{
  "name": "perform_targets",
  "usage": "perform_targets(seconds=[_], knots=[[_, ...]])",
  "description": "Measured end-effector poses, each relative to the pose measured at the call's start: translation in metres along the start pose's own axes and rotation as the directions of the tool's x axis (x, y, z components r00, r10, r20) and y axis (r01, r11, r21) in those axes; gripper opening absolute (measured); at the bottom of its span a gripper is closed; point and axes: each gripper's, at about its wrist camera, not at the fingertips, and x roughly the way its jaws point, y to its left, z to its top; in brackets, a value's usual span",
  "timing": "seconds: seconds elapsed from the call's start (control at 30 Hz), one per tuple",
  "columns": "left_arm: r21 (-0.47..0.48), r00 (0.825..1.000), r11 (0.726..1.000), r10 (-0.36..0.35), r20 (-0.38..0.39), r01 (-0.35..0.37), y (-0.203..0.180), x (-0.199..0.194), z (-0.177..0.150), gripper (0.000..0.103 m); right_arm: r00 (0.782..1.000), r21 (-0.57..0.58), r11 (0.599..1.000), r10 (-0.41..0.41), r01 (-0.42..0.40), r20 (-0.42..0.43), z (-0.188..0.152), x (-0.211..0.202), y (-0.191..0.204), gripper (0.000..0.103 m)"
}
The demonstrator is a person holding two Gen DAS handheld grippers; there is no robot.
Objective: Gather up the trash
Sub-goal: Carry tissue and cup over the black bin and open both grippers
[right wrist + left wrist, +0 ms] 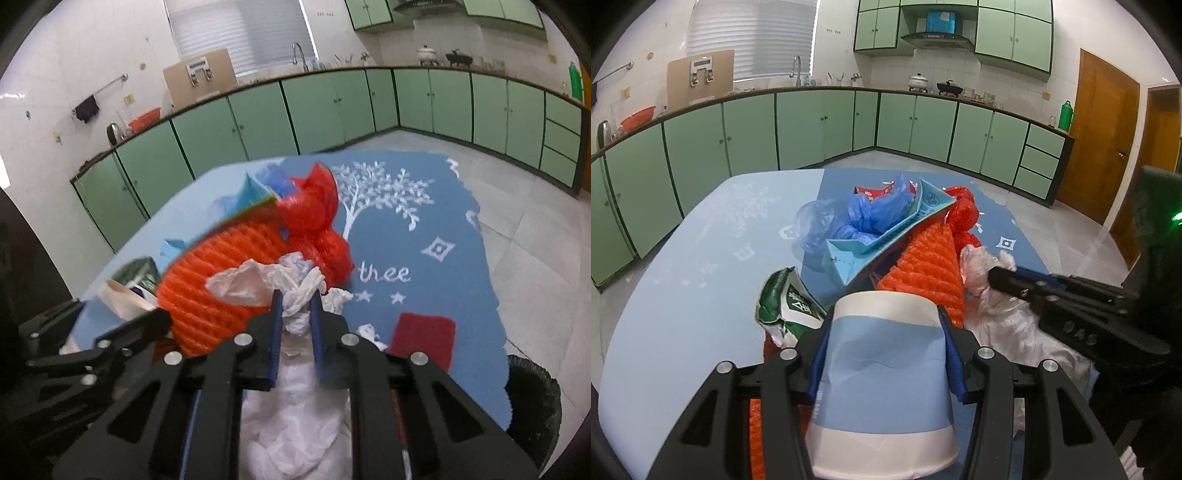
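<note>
Surface (683, 295): pale blue, carries the trash pile at centre.
Bin (532, 398): black-lined, low at the right edge, nearer the right gripper.
Paper cup (882, 369): long axis along the fingers, clamped by the left gripper (882, 354).
White tissue (295, 306): pinched by the right gripper (295, 317), fingers nearly closed, beside orange foam net (207, 280).

Left gripper (884, 354) fingers clamped wide on paper cup (882, 384), right gripper (295, 317) fingers pinched narrow on white tissue (295, 306), grippers side by side
</note>
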Motion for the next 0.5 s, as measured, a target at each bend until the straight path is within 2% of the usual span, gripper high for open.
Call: perform_targets(seconds=[0.13,0.33,0.5], knots=[[-0.002,1.0,1.0,-0.003,0.024,0.003,-0.001,-0.008,0.005,0.05,0.998,0.015,1.0,0.023,-0.024,0.052,0.007,-0.025,-0.001,0.013],[0.008,0.997,1.0,-0.024,0.074,0.023,-0.012,-0.023,0.019,0.05,0.985,0.078,0.993,0.079,-0.092,0.154,0.022,-0.069,-0.012,0.013],[0.03,0.992,0.998,-0.055,0.112,0.052,-0.026,-0.033,0.03,0.05,0.975,0.093,0.992,0.06,-0.082,0.214,0.029,-0.104,-0.02,0.013]])
